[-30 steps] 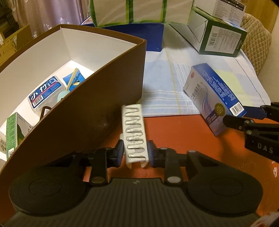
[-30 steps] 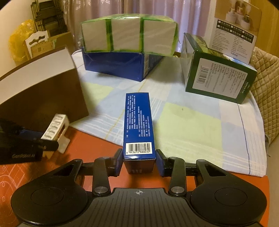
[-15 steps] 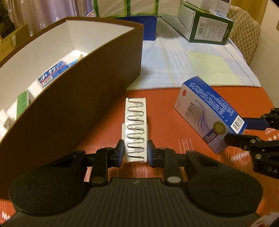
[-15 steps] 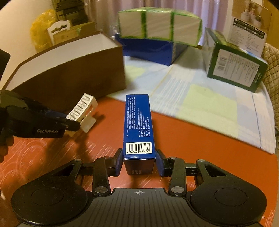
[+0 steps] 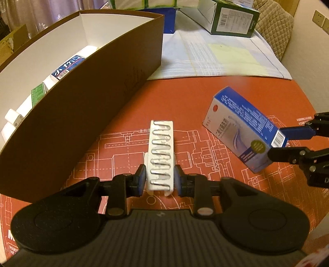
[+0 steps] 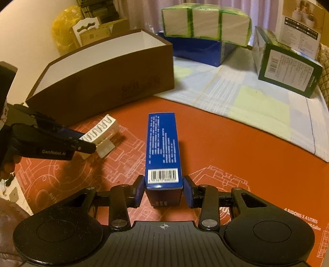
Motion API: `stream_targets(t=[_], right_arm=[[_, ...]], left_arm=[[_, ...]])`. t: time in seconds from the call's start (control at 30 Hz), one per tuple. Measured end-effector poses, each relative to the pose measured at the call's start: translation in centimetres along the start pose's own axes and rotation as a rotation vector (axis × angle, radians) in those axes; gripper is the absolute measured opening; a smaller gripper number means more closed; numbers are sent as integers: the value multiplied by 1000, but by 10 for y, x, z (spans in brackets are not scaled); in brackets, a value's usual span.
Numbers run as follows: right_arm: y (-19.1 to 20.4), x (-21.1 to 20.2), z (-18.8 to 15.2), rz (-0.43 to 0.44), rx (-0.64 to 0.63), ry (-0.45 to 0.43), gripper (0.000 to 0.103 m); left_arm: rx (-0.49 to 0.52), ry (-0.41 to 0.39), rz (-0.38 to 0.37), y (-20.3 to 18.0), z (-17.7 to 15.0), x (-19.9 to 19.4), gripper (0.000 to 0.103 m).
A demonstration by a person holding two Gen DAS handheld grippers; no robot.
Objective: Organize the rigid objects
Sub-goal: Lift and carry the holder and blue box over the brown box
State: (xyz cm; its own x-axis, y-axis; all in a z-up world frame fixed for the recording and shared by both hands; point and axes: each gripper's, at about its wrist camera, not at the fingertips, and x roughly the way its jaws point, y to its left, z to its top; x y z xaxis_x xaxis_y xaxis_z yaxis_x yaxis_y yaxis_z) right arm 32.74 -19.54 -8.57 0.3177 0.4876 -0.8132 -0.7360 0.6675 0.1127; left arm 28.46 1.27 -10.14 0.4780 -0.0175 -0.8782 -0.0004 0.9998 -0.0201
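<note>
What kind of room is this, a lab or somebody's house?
Most likely a home: curtains hang behind, a quilted chair cushion sits at the table's edge, and a checked cloth covers part of a table crowded with household boxes.

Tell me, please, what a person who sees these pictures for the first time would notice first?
The large brown cardboard box with a white inside stands at the left on the orange table mat, with small packages in it. In front of it, a white plastic strip of metal clips sits between the fingers of the left gripper, whose jaws have just been opening. To the right, the right gripper holds a long blue carton with a barcode.
</note>
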Motion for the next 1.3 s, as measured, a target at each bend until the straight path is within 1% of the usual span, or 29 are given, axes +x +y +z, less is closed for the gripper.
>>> stream_targets(t=[0.03, 0.13, 0.2, 0.33, 0.63, 0.7, 0.77, 0.83, 0.9, 0.97, 1.0, 1.2, 1.3], right_arm=[[1, 1, 1, -6, -3, 0, 37], [5, 4, 5, -30, -7, 1, 45], [7, 7, 9, -46, -5, -6, 48], [10, 13, 19, -55, 0, -16, 49], [17, 31, 34, -73, -9, 16, 49], [18, 34, 35, -75, -16, 22, 49], [18, 36, 35, -76, -20, 29, 48], [19, 38, 35, -78, -24, 37, 48], [19, 40, 35, -78, -30, 42, 47], [20, 41, 35, -79, -40, 46, 41], [20, 41, 35, -80, -42, 48, 37], [22, 41, 35, -75, -56, 52, 35], [23, 38, 36, -66, -59, 37, 35]], left_arm=[[-6, -1, 0, 1, 1, 1, 38], [2, 2, -1, 0, 7, 6, 39], [9, -3, 0, -1, 10, 7, 39], [29, 3, 11, -6, 14, 13, 39], [44, 10, 32, -10, 20, 23, 38], [41, 10, 34, -10, 20, 24, 37], [42, 10, 38, -9, 19, 26, 34], [44, 11, 38, -10, 19, 26, 26], [43, 14, 39, -10, 17, 26, 24], [45, 12, 40, -10, 17, 26, 24], [45, 11, 41, -10, 16, 26, 24], [40, 1, 36, -9, 13, 20, 24], [33, -16, 32, -8, 13, 13, 24]])
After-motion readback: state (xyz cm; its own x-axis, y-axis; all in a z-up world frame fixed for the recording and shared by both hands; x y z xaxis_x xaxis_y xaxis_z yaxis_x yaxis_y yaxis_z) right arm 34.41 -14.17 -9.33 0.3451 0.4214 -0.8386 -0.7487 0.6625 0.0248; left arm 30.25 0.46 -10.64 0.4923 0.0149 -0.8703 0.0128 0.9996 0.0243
